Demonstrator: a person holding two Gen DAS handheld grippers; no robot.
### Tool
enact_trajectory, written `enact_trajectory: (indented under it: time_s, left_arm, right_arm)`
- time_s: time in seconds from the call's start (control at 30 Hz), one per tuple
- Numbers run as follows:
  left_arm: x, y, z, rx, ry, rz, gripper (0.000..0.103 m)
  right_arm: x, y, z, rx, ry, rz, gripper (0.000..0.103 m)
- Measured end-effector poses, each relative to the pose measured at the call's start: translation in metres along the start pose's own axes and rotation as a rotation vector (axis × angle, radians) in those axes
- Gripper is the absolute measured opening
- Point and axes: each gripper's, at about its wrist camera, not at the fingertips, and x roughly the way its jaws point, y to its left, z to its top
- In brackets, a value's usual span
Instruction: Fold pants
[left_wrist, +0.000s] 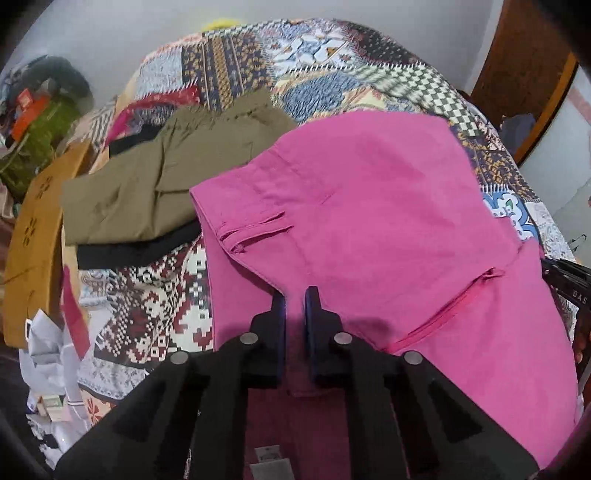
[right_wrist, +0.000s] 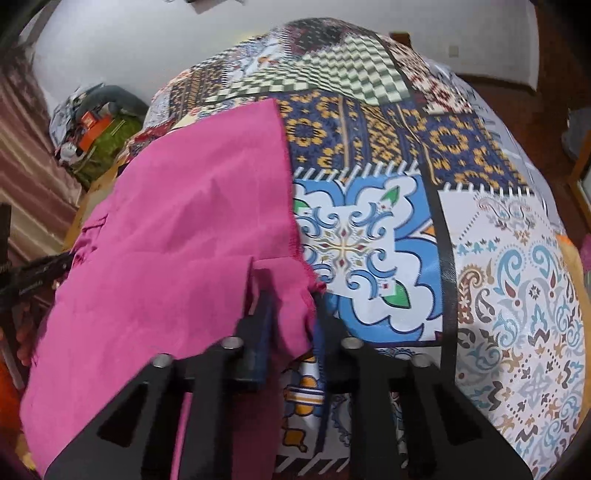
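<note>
Both tools angle steeply down over a bed. The left tool (left_wrist: 295, 295) has its blue-padded jaws pressed nearly together on a fold of the pink pants (left_wrist: 369, 206), a smooth woven cloth with slit pockets spread flat on the patchwork bedspread (left_wrist: 332, 62). The right tool (right_wrist: 291, 310) pinches a bunched, frayed corner of the same pants. Beyond, folded olive pants (left_wrist: 155, 184) lie on the bedspread beside the pink pair.

Pink pants (left_wrist: 388, 206) lie spread flat on the patchwork bedspread (left_wrist: 332, 62), pocket slits up, one corner bunched at the bedspread's blue floral patch (right_wrist: 369, 251)
</note>
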Motion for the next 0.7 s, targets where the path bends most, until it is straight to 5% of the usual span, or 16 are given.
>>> enact_trajectory:
  time_s: [0.4,0.7]
  left_arm:
    - [0.003,-0.008,-0.006,0.074,-0.007,0.072,0.008]
    - [0.001,0.001,-0.008,0.09,-0.03,0.046,0.014]
  right_arm:
    - [-0.003,0.005,-0.001,-0.117,-0.036,-0.133,0.004]
    - [-0.004,0.008,0.007,-0.13,0.011,-0.187,0.005]
